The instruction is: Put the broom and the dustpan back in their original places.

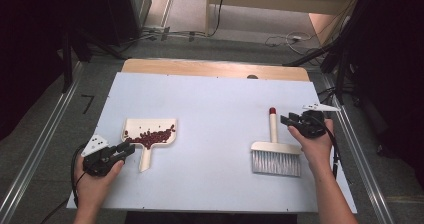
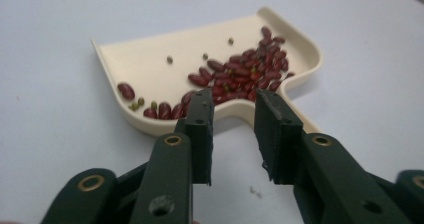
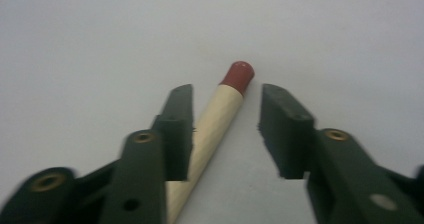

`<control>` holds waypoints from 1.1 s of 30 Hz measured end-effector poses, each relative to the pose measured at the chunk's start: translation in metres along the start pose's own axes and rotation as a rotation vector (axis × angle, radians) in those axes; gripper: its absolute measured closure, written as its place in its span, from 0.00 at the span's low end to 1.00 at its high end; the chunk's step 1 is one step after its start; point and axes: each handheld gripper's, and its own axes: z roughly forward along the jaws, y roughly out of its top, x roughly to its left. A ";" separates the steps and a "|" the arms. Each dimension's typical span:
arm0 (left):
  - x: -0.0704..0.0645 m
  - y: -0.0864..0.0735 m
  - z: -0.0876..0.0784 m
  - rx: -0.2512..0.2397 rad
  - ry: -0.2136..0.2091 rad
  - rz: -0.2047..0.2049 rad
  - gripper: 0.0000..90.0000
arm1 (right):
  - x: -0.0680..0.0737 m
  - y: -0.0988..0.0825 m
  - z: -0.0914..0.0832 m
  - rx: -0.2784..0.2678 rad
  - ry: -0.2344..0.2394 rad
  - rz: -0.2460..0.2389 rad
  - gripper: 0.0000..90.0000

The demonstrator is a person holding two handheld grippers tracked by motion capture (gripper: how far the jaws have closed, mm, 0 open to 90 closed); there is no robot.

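A cream dustpan [image 1: 136, 127] lies on the left of the white sheet and holds a heap of red beans [image 1: 152, 138] with a few small green ones. My left gripper [image 1: 129, 149] rests just left of the pan's handle. In the left gripper view the left gripper [image 2: 235, 101] is open and points at the dustpan [image 2: 150, 59] and the beans [image 2: 245, 71]; nothing is pressed. A hand brush [image 1: 276, 156] with a red-capped handle lies on the right. My right gripper [image 1: 286, 119] is open beside that handle. The handle [image 3: 215, 119] lies between the jaws of the right gripper [image 3: 227, 91], close to the left one.
A white sheet [image 1: 215, 104] covers the table, with a wooden strip [image 1: 215, 68] bare along the far edge. Metal rails [image 1: 40, 149] run down both sides. Cables [image 1: 290, 38] lie on the floor beyond the table. Dark stands rise at both far corners.
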 end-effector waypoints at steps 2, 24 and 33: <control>-0.003 0.002 -0.002 -0.016 -0.002 0.006 0.61 | 0.004 -0.003 -0.009 -0.036 0.005 -0.013 0.35; -0.013 0.004 -0.015 -0.152 -0.116 0.048 0.00 | 0.020 -0.052 -0.062 -0.211 0.091 -0.048 0.00; -0.016 -0.005 -0.013 -0.153 -0.113 0.075 0.00 | 0.016 -0.082 -0.070 -0.252 0.087 -0.054 0.00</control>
